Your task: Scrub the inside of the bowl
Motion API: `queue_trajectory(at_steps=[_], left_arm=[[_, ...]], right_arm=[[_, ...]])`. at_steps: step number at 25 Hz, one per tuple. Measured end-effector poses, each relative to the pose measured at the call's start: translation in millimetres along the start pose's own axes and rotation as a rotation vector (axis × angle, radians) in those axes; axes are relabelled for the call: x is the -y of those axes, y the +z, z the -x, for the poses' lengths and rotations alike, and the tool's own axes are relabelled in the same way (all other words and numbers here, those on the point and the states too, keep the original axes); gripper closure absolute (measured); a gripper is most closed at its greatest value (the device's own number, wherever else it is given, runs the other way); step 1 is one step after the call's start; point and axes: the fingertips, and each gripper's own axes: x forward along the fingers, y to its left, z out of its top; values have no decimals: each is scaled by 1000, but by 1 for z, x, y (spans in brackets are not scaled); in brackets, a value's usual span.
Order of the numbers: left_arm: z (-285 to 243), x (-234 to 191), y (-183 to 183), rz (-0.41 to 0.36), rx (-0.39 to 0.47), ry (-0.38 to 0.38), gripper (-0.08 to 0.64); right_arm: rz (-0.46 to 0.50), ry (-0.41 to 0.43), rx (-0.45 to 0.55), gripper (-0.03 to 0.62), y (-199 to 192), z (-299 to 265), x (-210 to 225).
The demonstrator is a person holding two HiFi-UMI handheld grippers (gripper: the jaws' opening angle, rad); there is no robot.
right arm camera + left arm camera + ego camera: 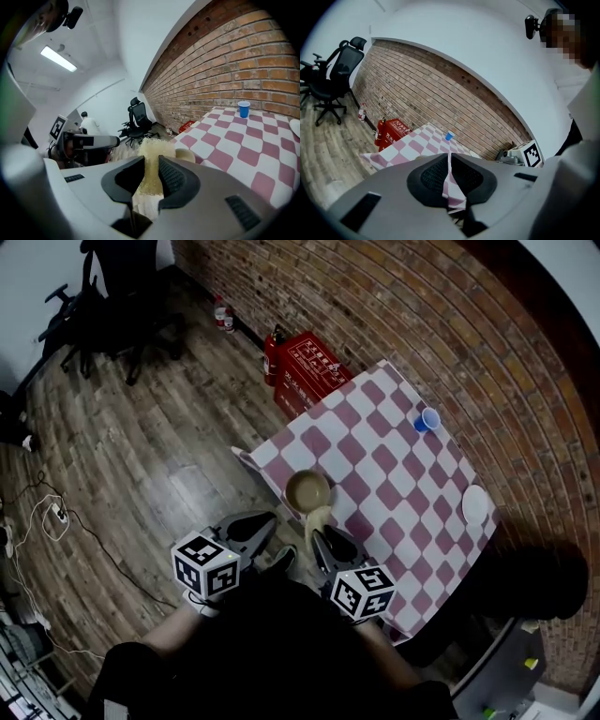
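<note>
A tan bowl [308,490] stands near the front left edge of the pink-and-white checked table [394,465]; only its rim [187,154] peeks out past the sponge in the right gripper view. My right gripper [320,531] is shut on a yellow scrubbing sponge [317,519], held just short of the bowl. The sponge [153,164] sticks up between the pads. My left gripper [264,524] hovers left of the table over the floor, shut with nothing in it [449,176].
A blue cup [427,419] stands at the table's far side and a white plate [475,504] at its right edge. A red crate [309,367] and fire extinguisher [271,354] sit by the brick wall. An office chair [112,306] stands far left.
</note>
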Motion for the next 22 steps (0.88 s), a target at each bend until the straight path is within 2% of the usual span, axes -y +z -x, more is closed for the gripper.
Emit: queue_trajectory(at_steps=[7, 11, 16, 22], left_arm=[[-29, -29, 14, -24, -85, -2, 531], [-48, -55, 14, -38, -170, -28, 531], [-77, -85, 4, -37, -301, -91, 531], [-104, -116, -7, -24, -398, -117, 531]], right_arm=[[-47, -50, -29, 489, 0, -16, 24], [-25, -103, -67, 489, 2, -36, 34], [47, -158, -137, 489, 7, -66, 40], [229, -159, -344, 489, -7, -110, 38]])
